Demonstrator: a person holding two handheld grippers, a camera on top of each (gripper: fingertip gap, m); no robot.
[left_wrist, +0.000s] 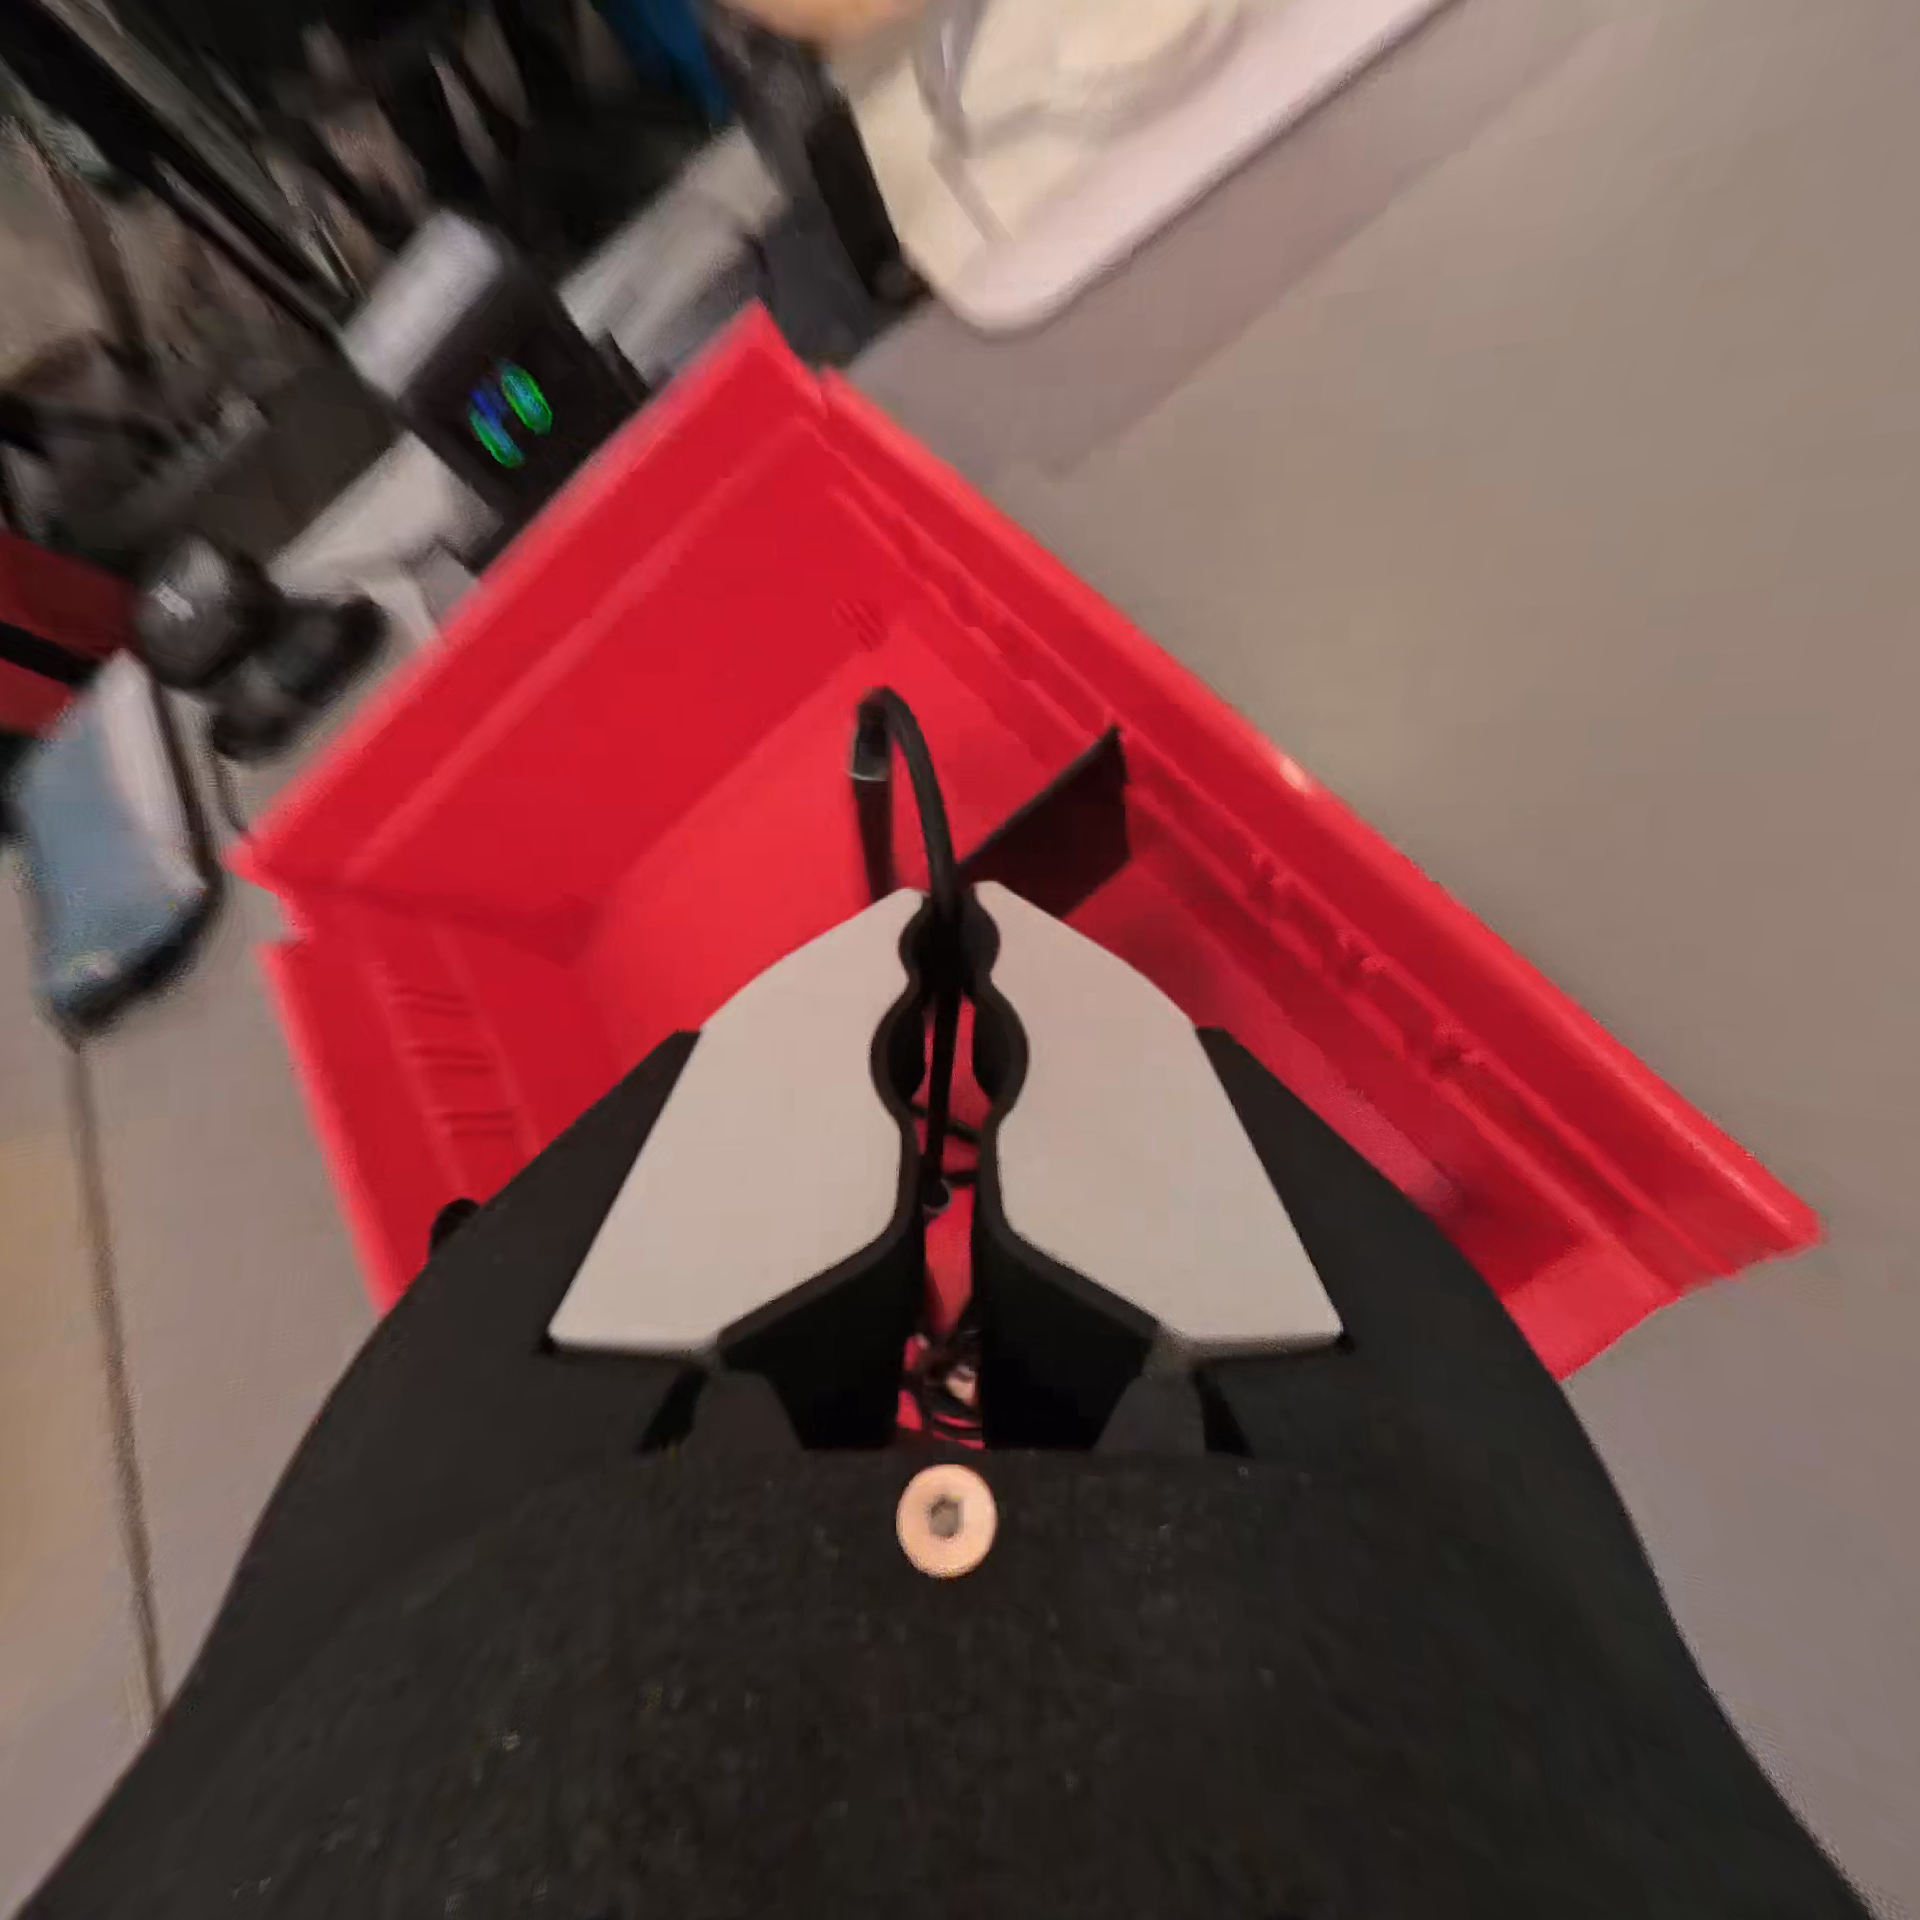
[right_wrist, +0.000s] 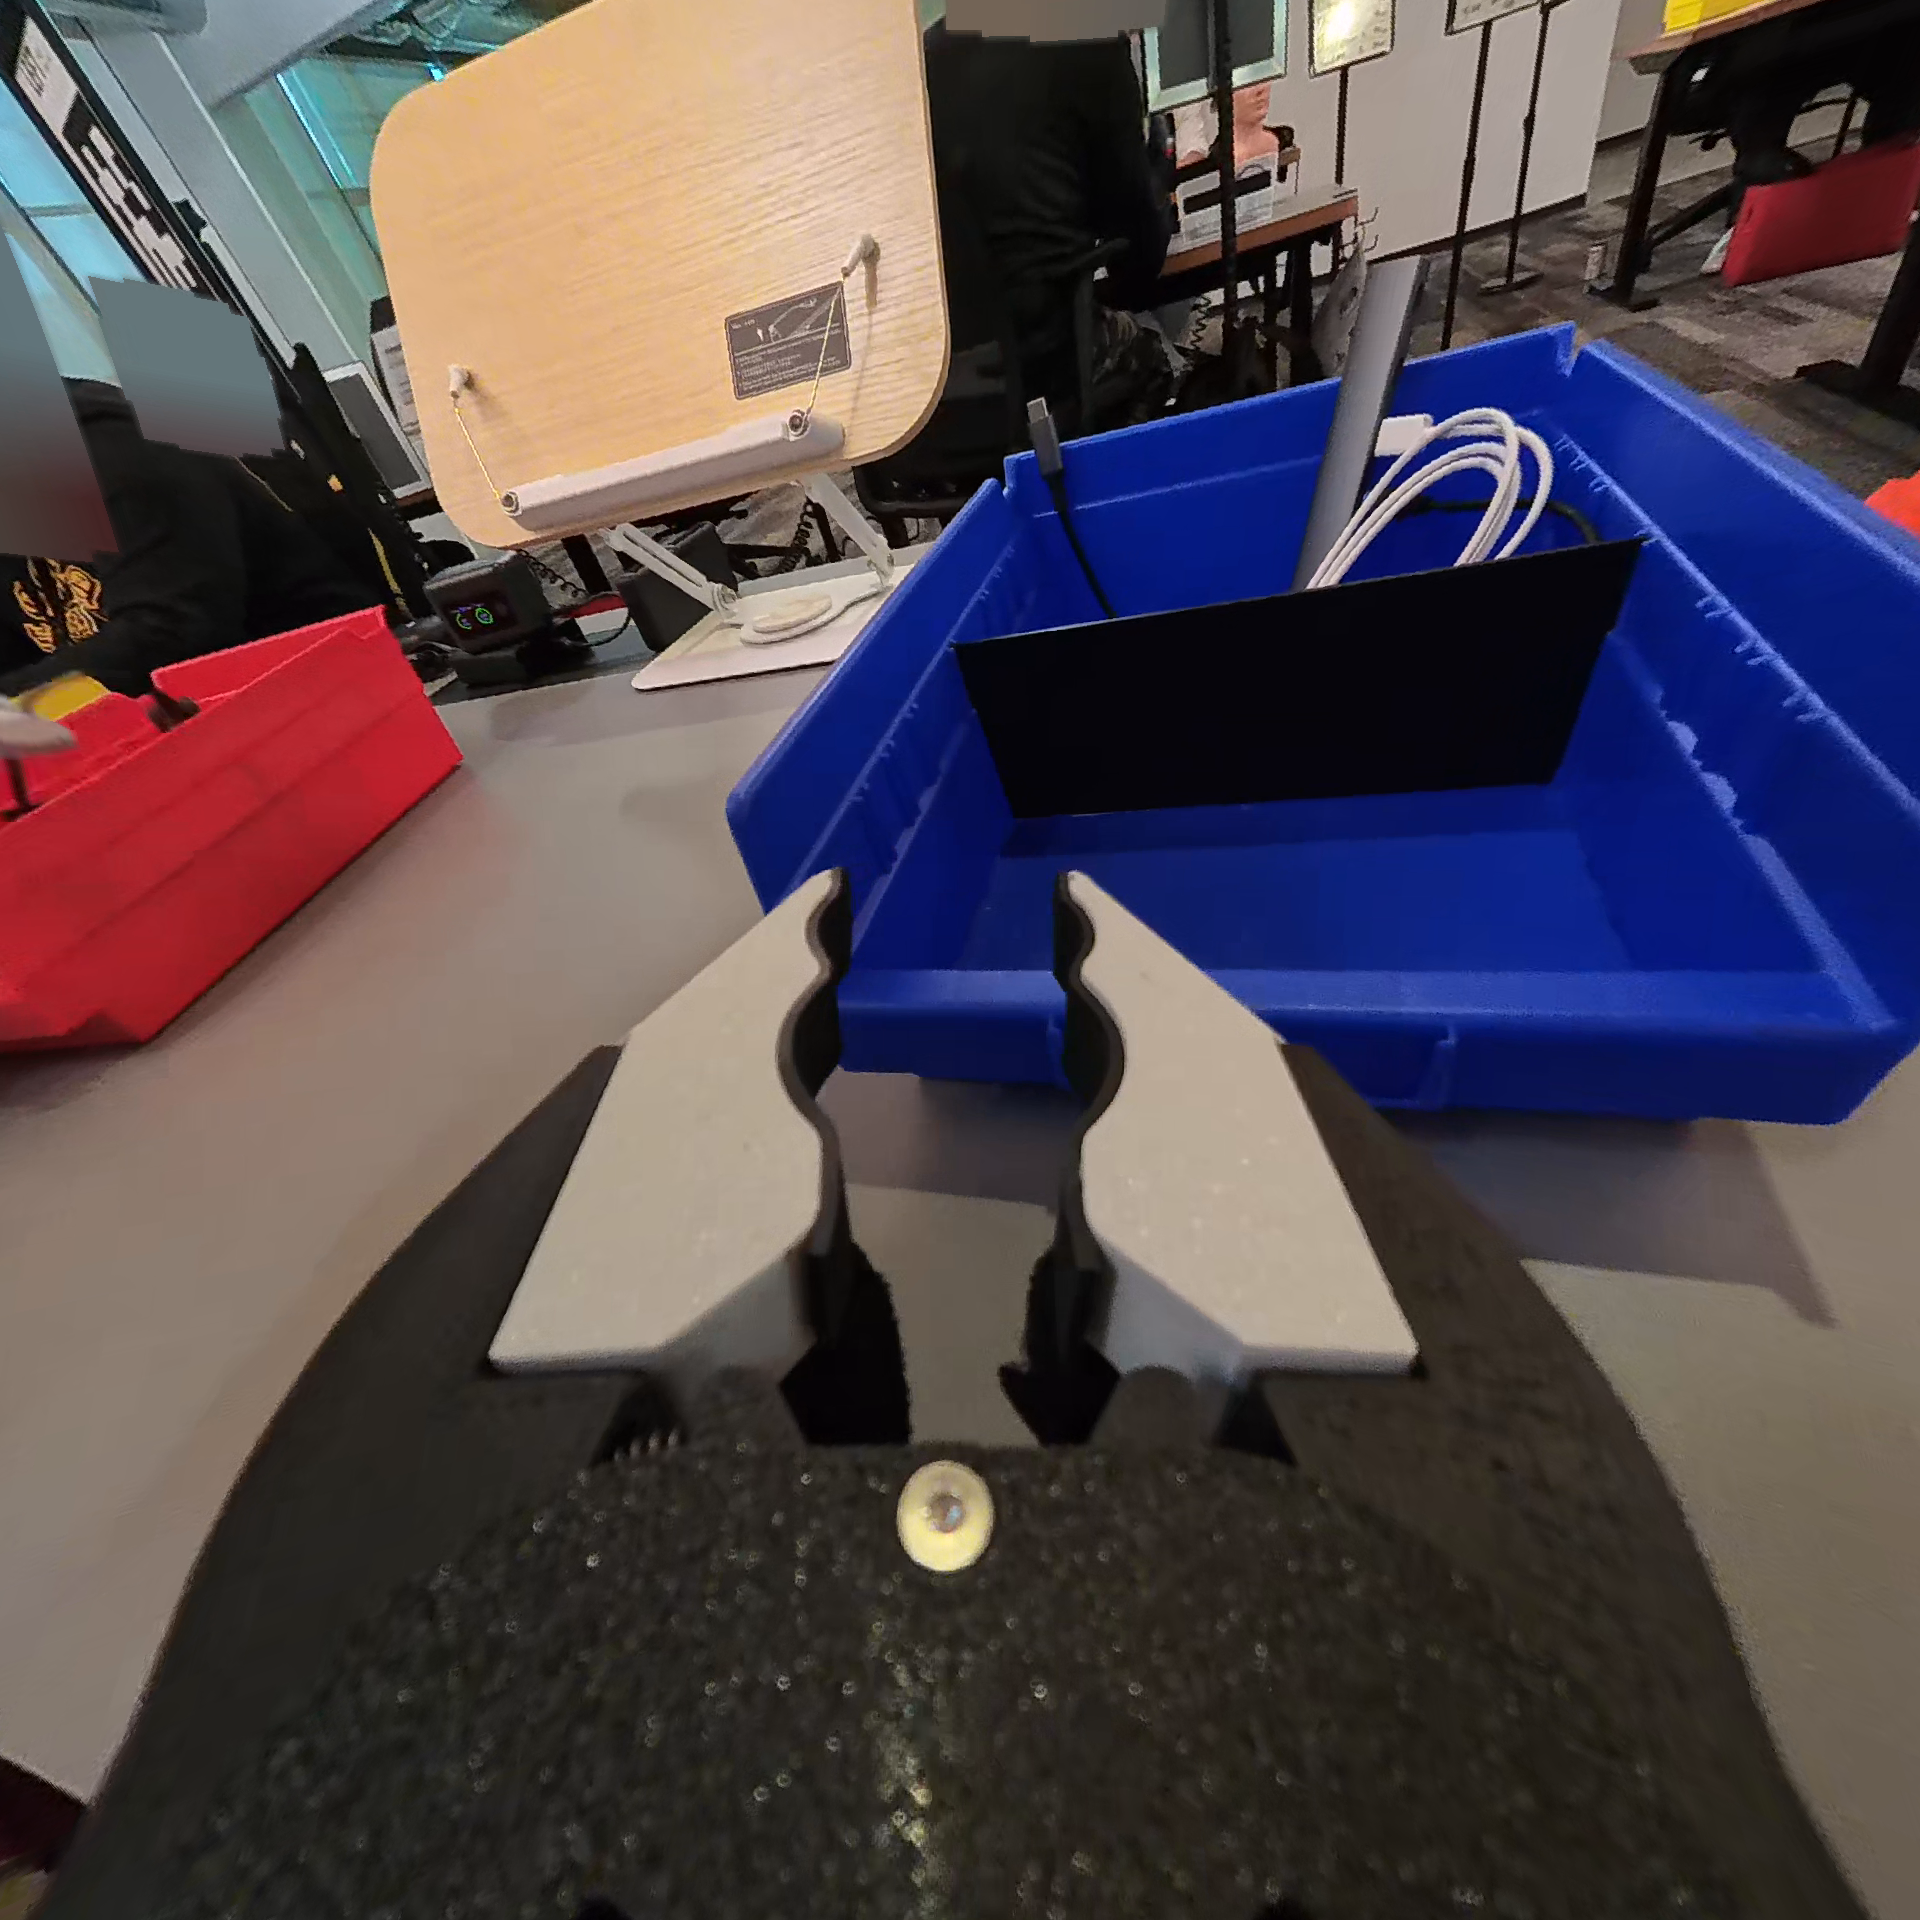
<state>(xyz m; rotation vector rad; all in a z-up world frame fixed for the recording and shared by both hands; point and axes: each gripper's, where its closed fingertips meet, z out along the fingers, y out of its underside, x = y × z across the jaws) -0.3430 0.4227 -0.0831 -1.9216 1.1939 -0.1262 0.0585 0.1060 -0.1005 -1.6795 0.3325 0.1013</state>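
Pinching thin black cable (left_wrist: 940, 831), limp and light, left hand-held gripper (left_wrist: 948, 914) above red bin (left_wrist: 665, 665) mid-frame; right hand-held gripper (right_wrist: 951, 914) parted, empty, facing blue bin (right_wrist: 1351, 997).

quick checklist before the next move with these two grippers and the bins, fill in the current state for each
1. Left gripper shut on the thin black cable: ok.
2. Cable's plug end free of the red plastic bin: cannot tell; it hangs over the bin.
3. Right gripper open and holding nothing: ok.
4. Right gripper clear of the blue plastic bin: ok, just short of its front wall.
5. Blue bin's near compartment, before the black divider panel, bare: ok.
6. Coiled white cable behind the divider: ok.
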